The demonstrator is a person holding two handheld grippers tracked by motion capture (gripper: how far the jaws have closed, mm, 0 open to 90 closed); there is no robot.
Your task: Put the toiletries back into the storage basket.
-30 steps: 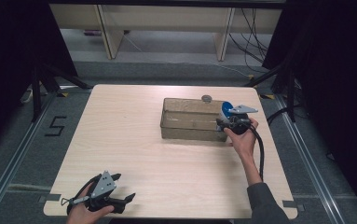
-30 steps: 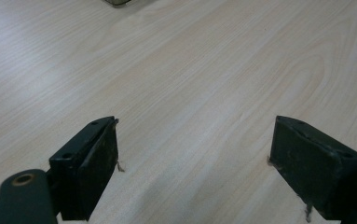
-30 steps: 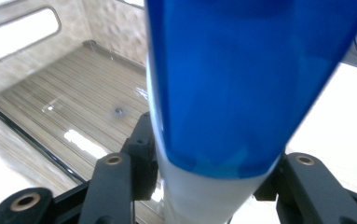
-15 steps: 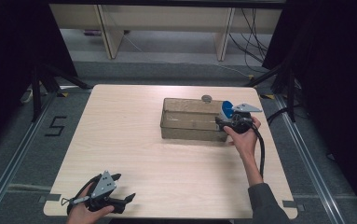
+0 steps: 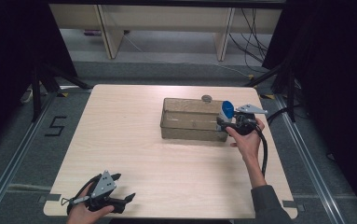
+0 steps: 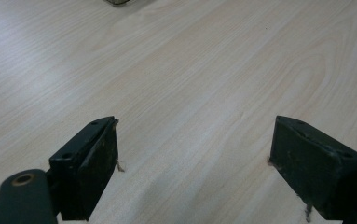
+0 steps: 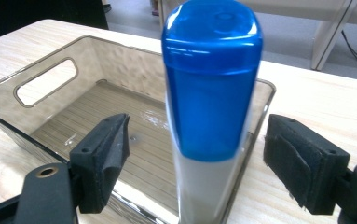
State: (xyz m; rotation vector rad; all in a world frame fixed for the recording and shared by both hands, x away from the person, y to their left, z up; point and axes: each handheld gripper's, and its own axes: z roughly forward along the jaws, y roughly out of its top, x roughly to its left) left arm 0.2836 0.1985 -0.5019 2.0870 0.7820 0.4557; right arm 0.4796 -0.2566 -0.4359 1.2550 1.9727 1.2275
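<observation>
A white bottle with a blue cap (image 7: 211, 107) stands upright at the right end of a clear plastic bin (image 7: 69, 100). Its base is cut off, so I cannot tell whether it stands inside the bin or just outside. My right gripper (image 7: 195, 140) is open, with one jaw on each side of the bottle and a gap to both. In the high view the bottle (image 5: 226, 110) and right gripper (image 5: 225, 122) are at the bin's (image 5: 190, 133) right end. My left gripper (image 5: 120, 198) rests open near the table's front left edge, over bare wood (image 6: 195, 163).
The bin holds nothing that I can see and has a handle slot in its far end. A small round grey object (image 5: 207, 98) lies just behind the bin. A light wooden table (image 5: 134, 140) stretches wide between the two grippers. Shelving legs and cables stand beyond the far edge.
The right gripper and the bottle have shifted only slightly at the bin's right end. The left gripper has stayed in place.
</observation>
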